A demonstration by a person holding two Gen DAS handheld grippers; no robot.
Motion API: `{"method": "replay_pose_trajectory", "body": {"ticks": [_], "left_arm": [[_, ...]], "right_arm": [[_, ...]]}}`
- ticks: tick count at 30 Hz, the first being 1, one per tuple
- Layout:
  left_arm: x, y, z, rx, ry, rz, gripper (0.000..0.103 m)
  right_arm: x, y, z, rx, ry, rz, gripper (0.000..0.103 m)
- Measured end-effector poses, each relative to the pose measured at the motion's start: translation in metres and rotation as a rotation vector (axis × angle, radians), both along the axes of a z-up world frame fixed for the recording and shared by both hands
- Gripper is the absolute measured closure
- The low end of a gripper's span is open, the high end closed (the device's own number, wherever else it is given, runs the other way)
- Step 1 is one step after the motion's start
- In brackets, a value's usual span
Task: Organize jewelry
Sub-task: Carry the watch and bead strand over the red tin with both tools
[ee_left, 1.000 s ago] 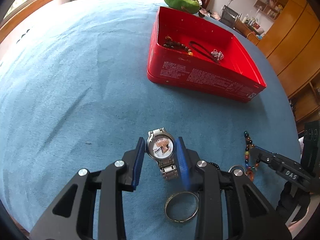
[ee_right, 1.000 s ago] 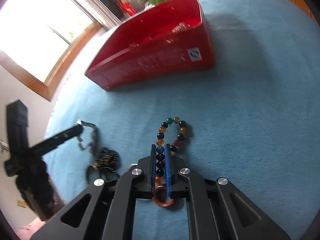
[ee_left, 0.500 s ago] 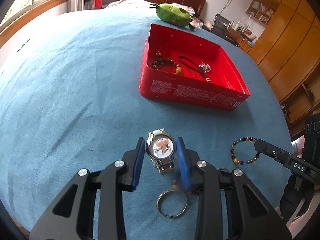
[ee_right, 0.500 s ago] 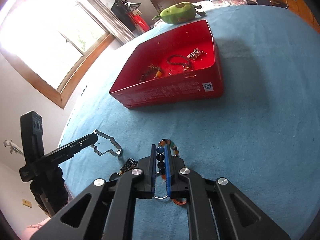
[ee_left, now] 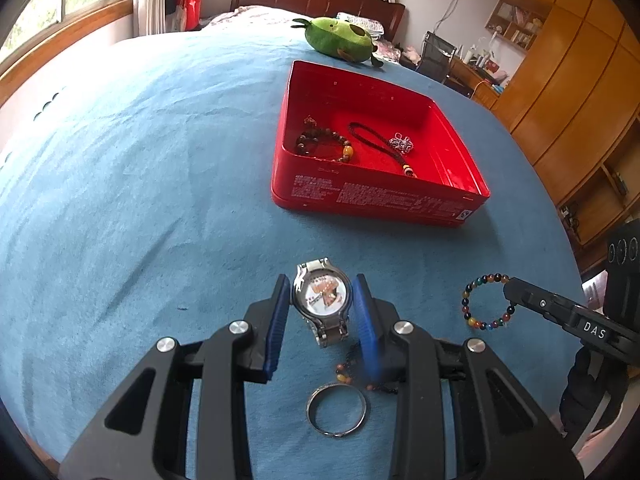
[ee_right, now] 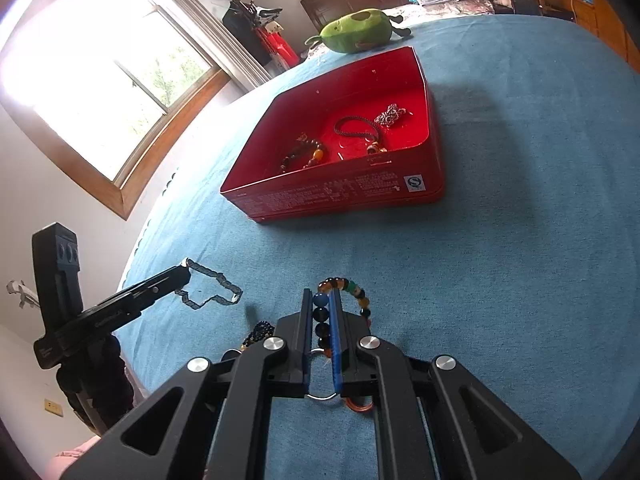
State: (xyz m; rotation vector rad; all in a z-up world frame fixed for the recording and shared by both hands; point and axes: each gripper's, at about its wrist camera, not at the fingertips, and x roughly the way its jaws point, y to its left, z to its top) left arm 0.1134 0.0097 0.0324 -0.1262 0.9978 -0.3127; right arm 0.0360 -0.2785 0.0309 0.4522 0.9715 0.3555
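Two handheld grippers are seen above a blue cloth (ee_left: 140, 168), each carrying one piece of jewelry.

Item 1: wristwatch (ee_left: 322, 295), silver case, pale dial with a picture. It is pinched at the case between the blue pads of the left gripper (ee_left: 322, 300), with the metal band hanging below the pads, clear of the cloth.

Item 2: multicoloured bead bracelet (ee_right: 342, 300). It is clamped between the nearly closed pads of the right gripper (ee_right: 321, 312); the free loop hangs beyond the tips, off the cloth.

Item 3: red tin box (ee_left: 452, 200), open, resting on the cloth well beyond both grippers. A brown bead bracelet (ee_left: 324, 144), a dark cord (ee_left: 376, 144) and a small silver chain (ee_left: 402, 144) are held within it.

Item 4: plain silver bangle (ee_left: 336, 410), lying flat on the cloth beneath the left gripper, beside a small string of orange and dark beads (ee_left: 346, 372).

Item 5: orange ring (ee_right: 360, 406), partly hidden beneath the right gripper.

Item 6: green plush toy (ee_left: 340, 38), at the far edge of the cloth, behind the box.
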Motion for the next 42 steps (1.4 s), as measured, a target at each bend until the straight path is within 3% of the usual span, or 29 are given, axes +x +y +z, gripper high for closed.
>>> {"method": "replay_pose_trajectory", "body": {"ticks": [15,28,42], "left_arm": [[0.009,-0.012,0.01,0.017,-0.03,-0.016,0.072],[0.034,-0.03,0.036,0.033,-0.079,-0.052,0.072],[0.079,-0.05,0.079,0.018,-0.153,-0.046,0.072]], "right_arm": [[-0.001,-0.004,0.009,-0.025,-0.014,-0.002,0.096],[0.026,-0.004,0.049,-0.072,-0.065,0.007,0.096],[0.083,-0.006,0.095,-0.048,-0.146,0.015,0.096]]}}
